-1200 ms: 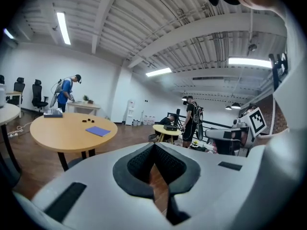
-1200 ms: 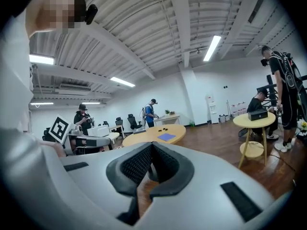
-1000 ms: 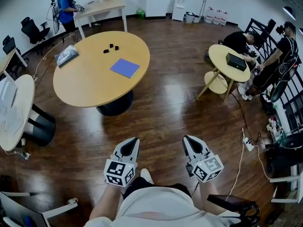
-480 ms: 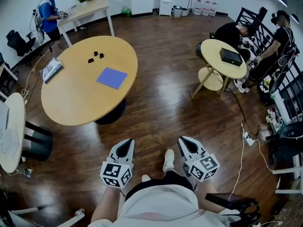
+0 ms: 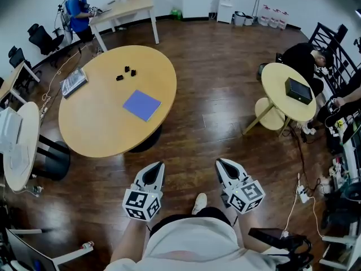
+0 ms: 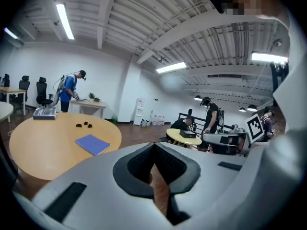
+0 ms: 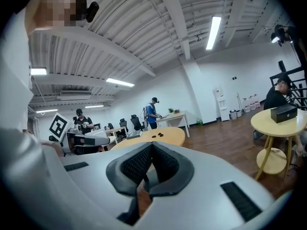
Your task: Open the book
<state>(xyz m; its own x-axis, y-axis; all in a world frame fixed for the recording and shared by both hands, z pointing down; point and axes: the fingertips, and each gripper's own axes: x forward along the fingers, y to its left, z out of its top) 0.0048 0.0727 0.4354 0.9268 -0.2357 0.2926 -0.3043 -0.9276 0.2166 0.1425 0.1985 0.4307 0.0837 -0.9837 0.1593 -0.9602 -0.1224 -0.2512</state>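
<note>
Head view: closed blue book (image 5: 141, 105)

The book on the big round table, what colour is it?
The book is plain blue, a little purplish. It shows best in the head view.

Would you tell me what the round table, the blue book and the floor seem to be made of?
The large round tan table looks like light wood or laminate, matte: even colour, no glare. The flat blue book seems card- or paper-covered, matte, uncertain at this distance. The dark brown floor looks like glossy wood planks: seams and reflections show.
</note>
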